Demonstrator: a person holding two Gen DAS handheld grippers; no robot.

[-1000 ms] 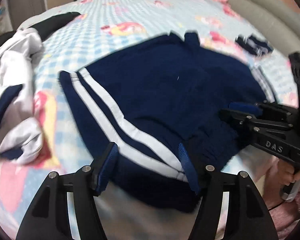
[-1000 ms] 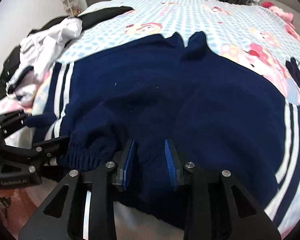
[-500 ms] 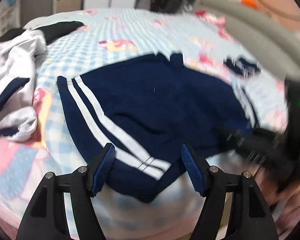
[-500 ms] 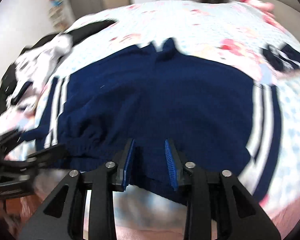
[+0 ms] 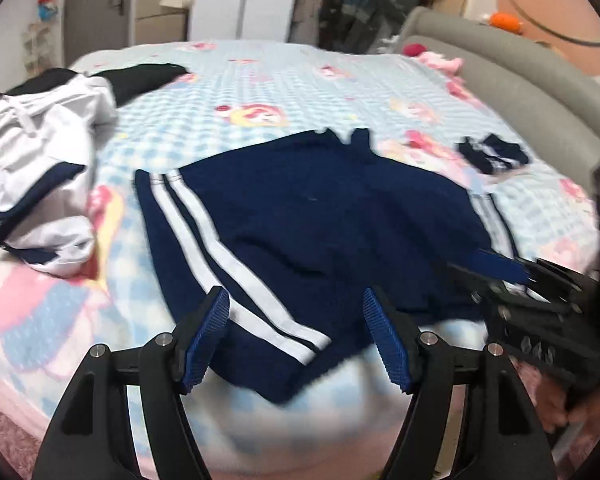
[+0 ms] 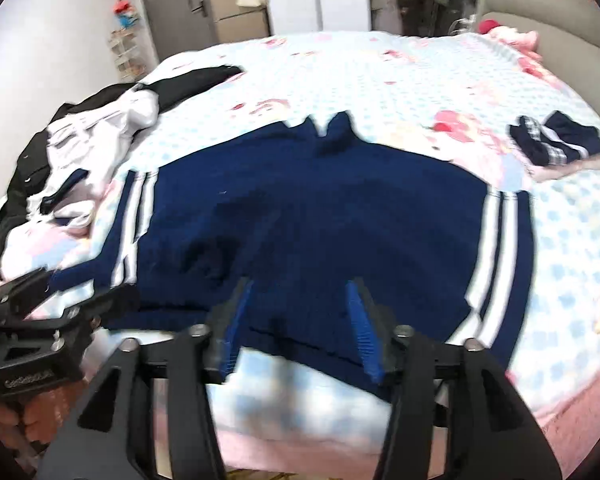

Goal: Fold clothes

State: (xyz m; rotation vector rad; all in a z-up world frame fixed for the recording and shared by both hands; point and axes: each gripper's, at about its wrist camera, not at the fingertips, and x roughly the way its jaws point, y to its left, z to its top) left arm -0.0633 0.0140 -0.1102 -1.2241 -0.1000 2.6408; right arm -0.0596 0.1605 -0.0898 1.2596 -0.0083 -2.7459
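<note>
With both grippers let go, the sweater lies flat for its next fold.
While the left gripper hangs released over the near hem and the right gripper is opening with nothing pinched between its pads, the navy sweater rests spread on the bed, collar far, striped sleeves out to the sides. I would grasp each sleeve near its cuff and bring it inward evenly, keeping the hem from dragging.
</note>
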